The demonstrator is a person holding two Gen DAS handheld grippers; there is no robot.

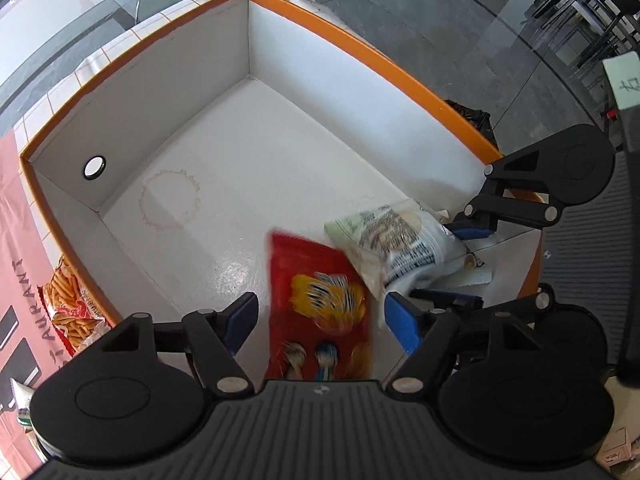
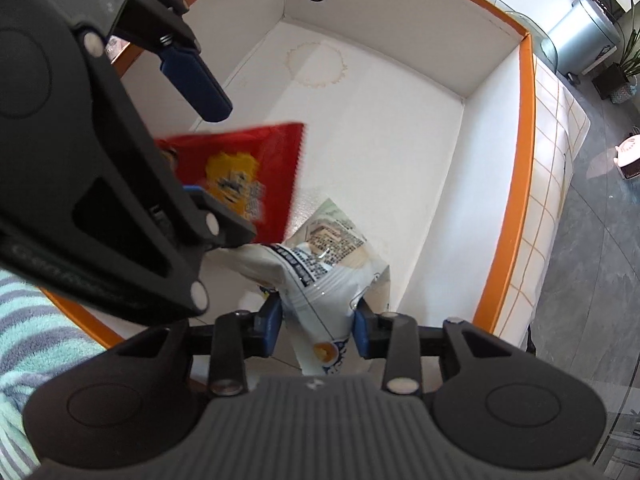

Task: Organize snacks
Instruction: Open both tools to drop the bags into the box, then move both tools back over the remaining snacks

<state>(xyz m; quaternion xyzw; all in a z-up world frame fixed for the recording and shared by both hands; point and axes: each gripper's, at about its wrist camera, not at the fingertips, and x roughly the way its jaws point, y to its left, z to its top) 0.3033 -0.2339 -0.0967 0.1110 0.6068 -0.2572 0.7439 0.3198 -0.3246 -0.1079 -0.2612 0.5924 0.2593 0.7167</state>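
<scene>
A large orange-rimmed box (image 1: 360, 52) with a white inside fills both views (image 2: 528, 128). A red snack packet (image 1: 316, 304) sits blurred between the spread blue pads of my left gripper (image 1: 320, 320), which is open over the box; the packet touches neither pad. The red packet also shows in the right wrist view (image 2: 248, 176). My right gripper (image 2: 318, 322) is shut on a white snack bag (image 2: 320, 280) with black print, held low inside the box beside the red packet. That bag also shows in the left wrist view (image 1: 396, 240).
A round stain (image 1: 170, 200) marks the box floor, and a round hole (image 1: 94, 167) is in one wall. A packet of orange stick snacks (image 1: 72, 308) lies outside the box on a pink printed mat (image 1: 20, 280). Tiled tabletop (image 2: 556, 184) borders the box.
</scene>
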